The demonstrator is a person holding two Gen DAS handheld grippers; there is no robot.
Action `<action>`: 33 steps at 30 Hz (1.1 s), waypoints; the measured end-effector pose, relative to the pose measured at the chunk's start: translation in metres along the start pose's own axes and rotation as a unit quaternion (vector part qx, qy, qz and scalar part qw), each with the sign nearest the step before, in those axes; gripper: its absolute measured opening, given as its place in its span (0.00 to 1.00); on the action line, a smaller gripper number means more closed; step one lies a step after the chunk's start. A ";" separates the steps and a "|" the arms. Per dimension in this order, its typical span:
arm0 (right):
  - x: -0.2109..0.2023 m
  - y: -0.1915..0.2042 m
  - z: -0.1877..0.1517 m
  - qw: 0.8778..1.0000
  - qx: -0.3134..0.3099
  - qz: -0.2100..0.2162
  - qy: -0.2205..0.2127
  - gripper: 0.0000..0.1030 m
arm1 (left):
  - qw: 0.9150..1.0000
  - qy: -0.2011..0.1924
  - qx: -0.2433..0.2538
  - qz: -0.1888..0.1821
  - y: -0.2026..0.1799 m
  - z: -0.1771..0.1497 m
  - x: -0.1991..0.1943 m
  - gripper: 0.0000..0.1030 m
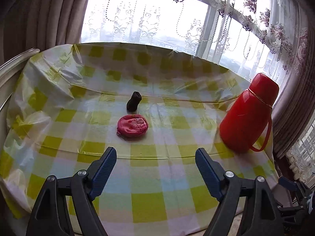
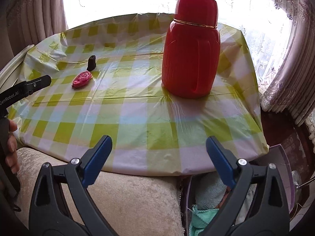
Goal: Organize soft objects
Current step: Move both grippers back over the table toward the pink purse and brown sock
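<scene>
The round pink fabric coin pouch lies flat on the table covered in a yellow-green and white checked plastic cloth, at about 11 o'clock from the left gripper, just ahead of its tips and a little to the left of their midline. That gripper's jaws stand wide with nothing between them, and the pouch looks narrow enough to pass between them. Being round, the pouch has no clear long axis, so the wrist's roll should matter little; it sits low, so a grasp would have to come down close to the cloth.

Directly beyond the pouch, at 12 o'clock from it, stands a small dark, lumpy soft object, near but apart from the pouch. Its long axis runs up and away from the camera. What it is I cannot tell.

From the right gripper, also wide open and empty, both soft things lie far off at about 10 o'clock, so the left hand is plainly the nearer. The right gripper hangs over the near table edge, above a beige plush cushion. A box holding pale green and blue towels sits below it at 5 o'clock, which I judge to be a likely place for the soft things.

The tall red plastic thermos flask stands upright at 2 o'clock from the left gripper, well clear of the line to the pouch. Nothing blocks that line.
</scene>
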State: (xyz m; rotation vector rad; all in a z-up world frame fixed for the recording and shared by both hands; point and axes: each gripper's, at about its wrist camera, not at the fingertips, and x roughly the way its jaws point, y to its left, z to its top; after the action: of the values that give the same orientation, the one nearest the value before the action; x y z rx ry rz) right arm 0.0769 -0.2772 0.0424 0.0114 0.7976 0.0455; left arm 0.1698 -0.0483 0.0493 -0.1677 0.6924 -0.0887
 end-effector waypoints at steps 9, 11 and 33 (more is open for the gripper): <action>0.032 0.018 0.023 1.000 0.005 0.024 0.013 0.94 | 0.999 0.030 -0.032 0.009 0.027 0.015 0.038 0.81; 0.039 0.021 0.028 0.999 0.006 0.027 0.015 0.94 | 0.998 0.037 -0.040 0.006 0.032 0.017 0.048 0.81; 0.102 0.035 0.091 0.999 0.022 0.037 0.008 0.94 | 0.994 0.099 -0.037 0.023 0.046 0.047 0.160 0.81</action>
State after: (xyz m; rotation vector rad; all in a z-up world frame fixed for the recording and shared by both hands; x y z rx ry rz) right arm 0.2120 -0.2370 0.0337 0.0830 0.8139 0.0975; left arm 0.3238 -0.0188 -0.0244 -0.2165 0.8977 -0.0346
